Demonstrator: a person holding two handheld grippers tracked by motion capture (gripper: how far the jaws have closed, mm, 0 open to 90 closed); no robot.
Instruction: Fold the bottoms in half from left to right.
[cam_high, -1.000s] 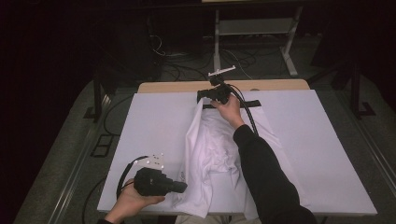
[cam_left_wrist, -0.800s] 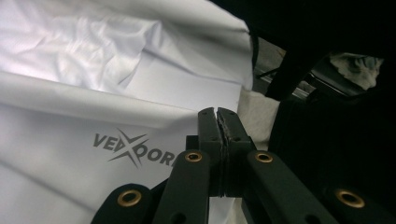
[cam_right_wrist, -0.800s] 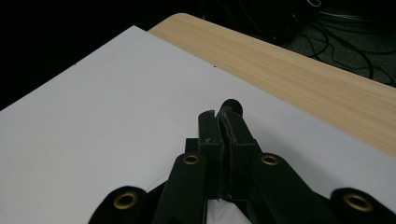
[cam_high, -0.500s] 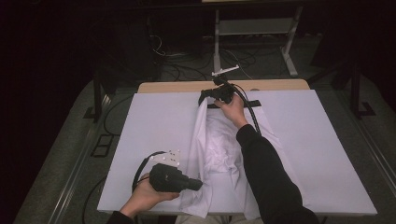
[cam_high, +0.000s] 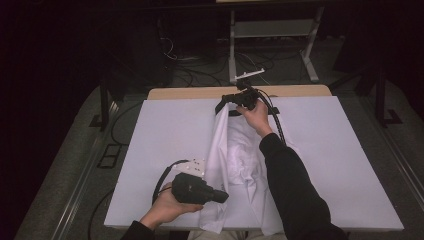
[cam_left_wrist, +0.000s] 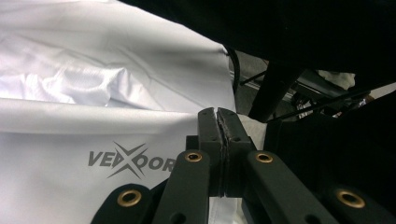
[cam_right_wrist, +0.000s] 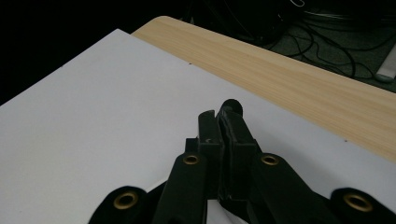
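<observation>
Since a moment ago our left claw (cam_high: 223, 196) and right claw (cam_high: 224, 101), each apparently pinching the white shirt (cam_high: 235, 160), carry its edge rightward, folding it.

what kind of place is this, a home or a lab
Probably a lab or recording room, not a home: a table topped with a plain white board, loose cables on the floor, and a metal equipment stand behind, all in a darkened space.

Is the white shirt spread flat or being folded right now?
Being folded: the shirt's left side is lifted over its middle, pinched by both hand-held grippers.
</observation>
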